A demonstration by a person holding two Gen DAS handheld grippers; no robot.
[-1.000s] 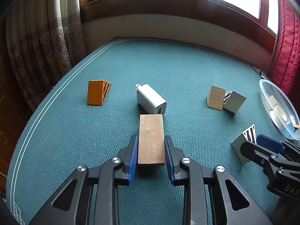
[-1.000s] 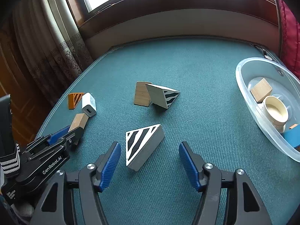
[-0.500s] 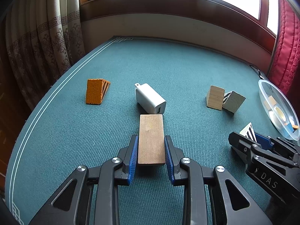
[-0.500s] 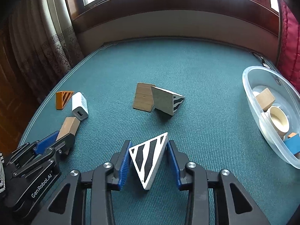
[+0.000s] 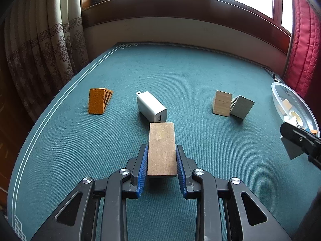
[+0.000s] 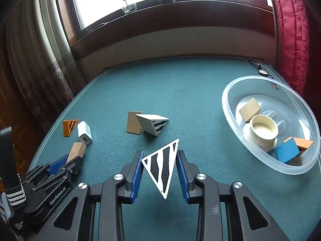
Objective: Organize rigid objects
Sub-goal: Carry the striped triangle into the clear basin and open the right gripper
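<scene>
— Left wrist view: saw the left gripper (image 5: 162, 166) clamped on a plain wooden block (image 5: 162, 149), blue pads pressed to both long sides. Long axis ran straight away from the camera, far end nearly touching the white charger (image 5: 151, 106). Looked like bare tan wood, flat rectangular top, corners slightly rounded.

— And from the right wrist view?

— Found the right gripper (image 6: 160, 170) closed down on a zebra-striped wedge (image 6: 162, 164), held clear above the green felt table (image 6: 180, 92). Showed a white triangular face with black stripes; sharpest tip pointed down toward the camera, broad edge up and away. Jaws just finished closing, wedge pinched between them.

— Anything else around?

— Spotted a second striped wedge (image 6: 153, 125) leaning against another wooden block (image 6: 133, 123), mid-table. Orange wedge (image 5: 99, 100) sat left of the charger. Clear bowl (image 6: 232, 92) at right held a cream cup (image 6: 263, 130), a blue block (image 6: 286, 153) and more.

— Hard to read?

— Bowl cut off at the frame edge in the left view; right gripper there only partly seen, wedge mostly hidden behind it.
</scene>
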